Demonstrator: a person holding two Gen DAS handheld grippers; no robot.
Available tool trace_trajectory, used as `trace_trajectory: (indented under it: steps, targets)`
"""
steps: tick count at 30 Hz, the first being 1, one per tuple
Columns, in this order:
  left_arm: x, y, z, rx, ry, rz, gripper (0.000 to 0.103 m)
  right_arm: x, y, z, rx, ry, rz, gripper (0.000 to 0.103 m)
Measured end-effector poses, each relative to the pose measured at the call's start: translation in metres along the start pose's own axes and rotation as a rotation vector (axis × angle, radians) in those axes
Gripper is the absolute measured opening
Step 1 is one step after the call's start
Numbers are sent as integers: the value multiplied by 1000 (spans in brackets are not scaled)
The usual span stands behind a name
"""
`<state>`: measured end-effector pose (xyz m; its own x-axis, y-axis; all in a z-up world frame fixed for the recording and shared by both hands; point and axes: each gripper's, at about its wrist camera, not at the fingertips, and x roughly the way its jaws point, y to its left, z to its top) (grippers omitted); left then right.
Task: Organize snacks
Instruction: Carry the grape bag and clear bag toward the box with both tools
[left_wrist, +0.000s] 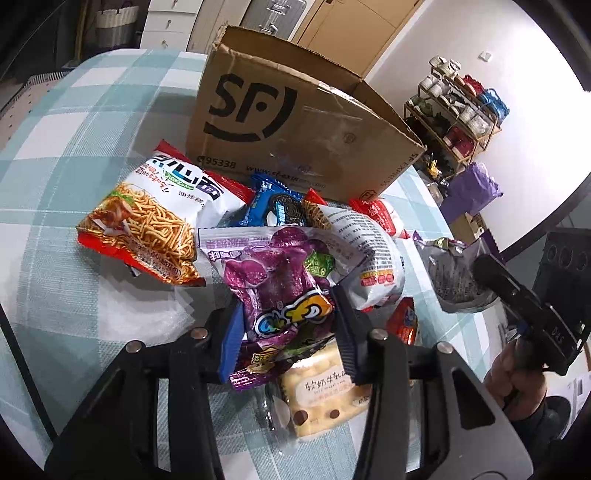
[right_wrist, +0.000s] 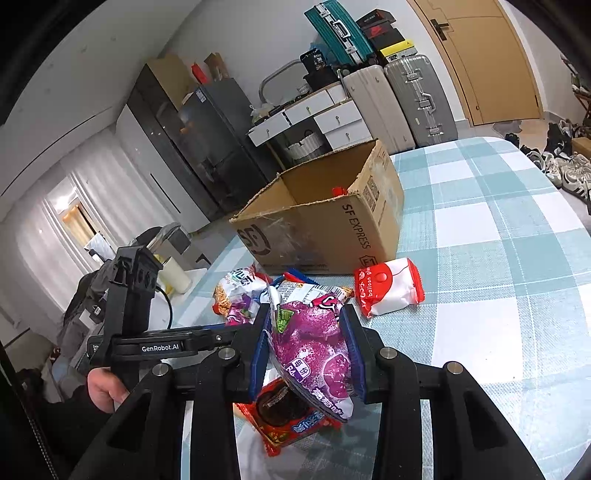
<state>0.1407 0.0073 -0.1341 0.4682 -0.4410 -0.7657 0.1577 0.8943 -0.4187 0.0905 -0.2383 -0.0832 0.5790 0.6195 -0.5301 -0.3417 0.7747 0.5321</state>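
— Purple foil, crinkled and glossy: what holds that packet (left_wrist: 280, 291)?

— Left gripper (left_wrist: 288, 343), low centre of its view; blue ribbed pads pinch the packet's lower half above a biscuit pack (left_wrist: 321, 391).

— And the right gripper (right_wrist: 308, 354)?

— Clamped on a second purple packet (right_wrist: 314, 347), tilted, over a red cookie pack (right_wrist: 284, 421) at bottom centre.

— The rest?

— Shiny pouches heaped on the checked woven cloth (left_wrist: 74, 155), just before the open, scuffed cardboard box (left_wrist: 295, 122), upper centre. A red-and-white gum pack (right_wrist: 388, 291) lies beside it.
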Motion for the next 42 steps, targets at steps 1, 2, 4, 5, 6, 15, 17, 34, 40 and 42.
trace_trajectory:
  steps: [1, 2, 4, 5, 6, 15, 17, 34, 40, 42]
  targets:
    - [0, -1, -1, 3, 1, 3, 41, 0, 0, 0, -1, -2, 0, 36]
    - [-2, 0, -3, 4, 1, 2, 40, 0, 1, 0, -2, -3, 1, 36]
    - [-5, 1, -5, 0, -2, 1, 40, -2, 3, 0, -7, -7, 1, 36]
    - [-7, 2, -5, -1, -3, 0, 40, -1, 3, 0, -8, -9, 2, 36]
    - [-8, 1, -6, 0, -6, 2, 40, -2, 4, 0, -8, -12, 2, 36]
    - [-28, -3, -10, 32, -47, 45, 40, -3, 8, 1, -16, -15, 3, 36]
    - [-34, -5, -10, 42, -58, 51, 40, -4, 12, 3, -23, -18, 7, 36]
    - [-89, -16, 2, 67, -149, 52, 40, -4, 33, 23, -61, -37, 62, 36]
    - [-111, -24, 16, 76, -193, 46, 40, -4, 43, 38, -85, -49, 86, 36]
    - [-121, -24, 24, 74, -214, 50, 40, -4, 46, 43, -95, -52, 90, 36]
